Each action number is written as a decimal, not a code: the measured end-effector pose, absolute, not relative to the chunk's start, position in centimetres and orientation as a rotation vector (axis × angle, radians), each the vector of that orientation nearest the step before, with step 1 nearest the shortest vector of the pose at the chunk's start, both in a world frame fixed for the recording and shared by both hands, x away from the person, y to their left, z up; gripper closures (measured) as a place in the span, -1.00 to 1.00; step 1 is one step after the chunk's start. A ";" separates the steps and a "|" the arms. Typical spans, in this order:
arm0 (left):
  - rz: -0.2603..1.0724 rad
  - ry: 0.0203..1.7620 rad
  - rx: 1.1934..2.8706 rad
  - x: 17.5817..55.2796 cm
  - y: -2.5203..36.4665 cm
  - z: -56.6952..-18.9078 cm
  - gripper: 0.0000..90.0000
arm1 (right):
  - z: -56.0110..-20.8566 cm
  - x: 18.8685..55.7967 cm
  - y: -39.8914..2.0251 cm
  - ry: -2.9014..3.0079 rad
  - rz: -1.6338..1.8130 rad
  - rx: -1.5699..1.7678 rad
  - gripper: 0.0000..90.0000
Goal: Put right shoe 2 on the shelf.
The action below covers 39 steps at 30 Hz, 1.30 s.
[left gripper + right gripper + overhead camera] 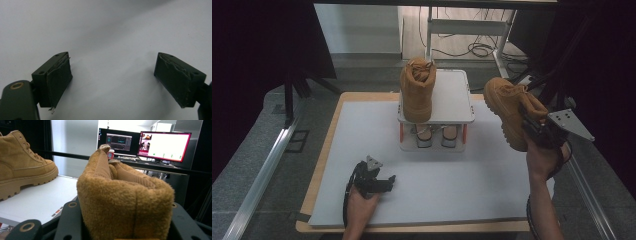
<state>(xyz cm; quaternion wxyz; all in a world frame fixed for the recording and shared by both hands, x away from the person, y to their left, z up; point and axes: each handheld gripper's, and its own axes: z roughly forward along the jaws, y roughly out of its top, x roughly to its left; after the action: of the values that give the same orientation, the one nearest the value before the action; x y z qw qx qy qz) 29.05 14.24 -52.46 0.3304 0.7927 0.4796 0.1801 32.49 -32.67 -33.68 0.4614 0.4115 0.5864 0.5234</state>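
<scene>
monitors [147, 145] appear beyond the boot [125, 202] pinched by the right gripper [125, 225]; left gripper [112, 80] rests spread near the worktop's [437, 190] front edge.

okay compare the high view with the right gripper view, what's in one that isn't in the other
High view alone: the left tool lying open on the white mat, the person's forearms, and small shoes under the white rack.
Right gripper view alone: two lit monitors behind the table.
Both: the tan boot standing on the rack, and the second tan boot gripped by the right tool, lifted beside the rack.
</scene>
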 end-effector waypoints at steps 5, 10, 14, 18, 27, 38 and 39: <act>0.471 1.253 2.075 29.0 14.3 -52.5 -0.69 | -33.3 32.6 -32.1 1.445 1.299 1.004 0.25; 0.471 1.253 2.077 29.1 14.3 -52.4 -0.69 | -32.8 32.9 -31.4 1.446 1.298 0.994 0.25; 0.472 1.252 2.080 29.0 14.3 -52.4 -0.69 | -32.4 33.1 -30.9 1.452 1.307 0.985 0.24; 0.473 1.251 2.080 29.1 14.3 -52.5 -0.69 | -32.1 33.3 -30.3 1.454 1.313 0.976 0.24; 0.474 1.250 2.078 29.1 14.3 -52.5 -0.69 | -31.7 33.9 -28.9 1.471 1.333 0.957 0.24; 0.473 1.251 2.079 29.1 14.3 -52.5 -0.69 | -31.3 34.8 -27.1 1.493 1.349 0.934 0.24; 0.473 1.251 2.078 29.1 14.3 -52.5 -0.69 | -31.3 34.9 -26.9 1.495 1.350 0.933 0.24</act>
<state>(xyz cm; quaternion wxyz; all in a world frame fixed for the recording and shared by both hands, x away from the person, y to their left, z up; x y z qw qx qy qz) 29.05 14.29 -52.46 0.3289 0.7942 0.4779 0.1806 34.89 -26.85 -31.32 0.4446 0.3766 0.6031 0.5448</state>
